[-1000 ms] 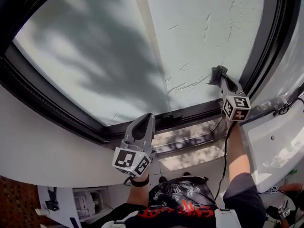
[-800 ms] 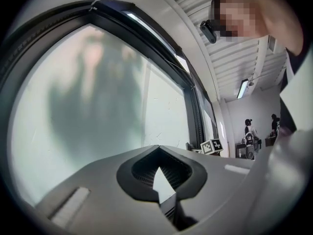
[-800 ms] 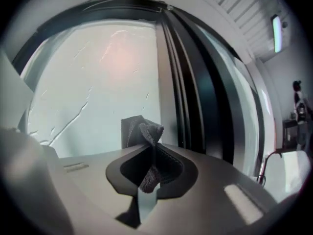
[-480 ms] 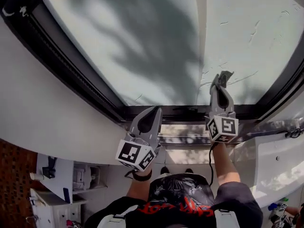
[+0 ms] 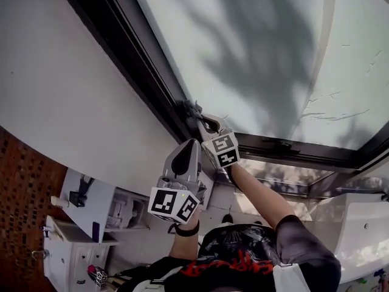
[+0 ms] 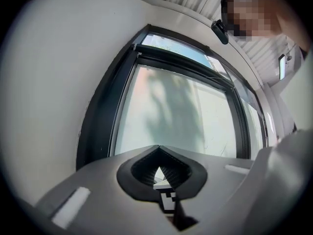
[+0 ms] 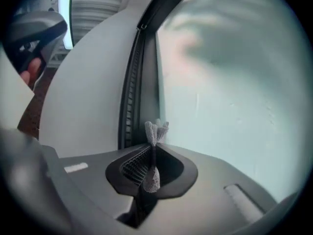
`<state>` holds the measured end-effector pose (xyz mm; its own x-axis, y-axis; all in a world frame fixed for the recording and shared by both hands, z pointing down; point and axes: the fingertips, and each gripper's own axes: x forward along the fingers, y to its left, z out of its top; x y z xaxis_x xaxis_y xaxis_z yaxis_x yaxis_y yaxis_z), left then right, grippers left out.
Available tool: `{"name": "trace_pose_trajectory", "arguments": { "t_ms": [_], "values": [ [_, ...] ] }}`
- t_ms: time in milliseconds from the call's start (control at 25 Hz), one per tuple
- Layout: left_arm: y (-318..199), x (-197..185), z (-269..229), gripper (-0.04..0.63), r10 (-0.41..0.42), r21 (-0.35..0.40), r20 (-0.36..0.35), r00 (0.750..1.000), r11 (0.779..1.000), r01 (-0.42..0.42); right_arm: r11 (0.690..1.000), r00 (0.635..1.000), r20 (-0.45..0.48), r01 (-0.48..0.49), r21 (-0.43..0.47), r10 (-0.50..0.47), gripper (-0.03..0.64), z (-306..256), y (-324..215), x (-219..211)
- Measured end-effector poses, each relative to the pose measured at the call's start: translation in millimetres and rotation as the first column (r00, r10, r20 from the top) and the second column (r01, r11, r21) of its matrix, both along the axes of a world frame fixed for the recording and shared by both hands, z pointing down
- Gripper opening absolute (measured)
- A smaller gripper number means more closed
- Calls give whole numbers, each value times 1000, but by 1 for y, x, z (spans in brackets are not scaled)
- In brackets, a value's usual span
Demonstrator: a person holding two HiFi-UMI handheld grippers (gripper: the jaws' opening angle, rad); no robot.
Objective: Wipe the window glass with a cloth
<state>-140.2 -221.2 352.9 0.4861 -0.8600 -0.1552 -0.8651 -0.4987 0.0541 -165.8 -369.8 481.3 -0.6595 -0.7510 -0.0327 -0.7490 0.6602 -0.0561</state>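
The window glass (image 5: pixel 267 47) fills the upper head view inside a black frame (image 5: pixel 140 66). My right gripper (image 5: pixel 198 117) is shut on a small grey cloth (image 5: pixel 191 108) and presses it at the pane's lower left corner, against the frame. In the right gripper view the cloth (image 7: pixel 155 130) sticks up between the shut jaws, right beside the glass (image 7: pixel 230 82) and the frame (image 7: pixel 139 82). My left gripper (image 5: pixel 192 145) hangs just below the right one, off the glass. Its jaws are shut with nothing in them, and the left gripper (image 6: pixel 159 150) faces the pane (image 6: pixel 171 116).
A white wall (image 5: pixel 67 102) borders the frame on the left, with brick (image 5: pixel 21 193) below it. A white cabinet (image 5: pixel 67 248) stands at the lower left. A white ledge (image 5: pixel 358 224) runs at the lower right. The person's torso (image 5: pixel 243 260) fills the bottom edge.
The right gripper swept the cloth leftward along the bottom of the glass, from the lower right to the lower left corner. The left gripper kept its place below the frame.
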Motion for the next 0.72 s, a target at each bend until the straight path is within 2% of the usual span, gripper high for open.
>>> {"name": "trace_pose_trajectory", "arguments": {
  "t_ms": [80,200,320,400,480,560,640,720],
  "values": [
    [-1,4,1,2,14,-4,2,1000,1000,-14,997,997,14,-73,-17,73,28,10,-8,35],
    [-8,19,0,2,66,10,-30,997,998,-66,969,966,71,-248,-11,248,28,7,-7,127],
    [-10,53,-1,2,154,20,-49,987,988,-153,909,907,92,-416,40,411,28,-8,18,225],
    [-9,85,1,2,224,11,-43,974,975,-224,854,857,83,-515,75,509,28,-14,43,291],
    [-6,119,3,2,293,7,-39,955,956,-293,786,789,66,-614,77,610,28,-11,68,364],
    [-1,151,4,2,350,7,-34,936,937,-350,701,703,40,-711,45,710,28,2,91,443],
    [5,178,6,2,396,3,-25,918,918,-396,594,594,28,-804,4,804,28,15,115,522],
    [11,195,6,2,426,0,-12,905,905,-426,459,457,50,-888,-37,888,28,22,141,597]
  ]
}}
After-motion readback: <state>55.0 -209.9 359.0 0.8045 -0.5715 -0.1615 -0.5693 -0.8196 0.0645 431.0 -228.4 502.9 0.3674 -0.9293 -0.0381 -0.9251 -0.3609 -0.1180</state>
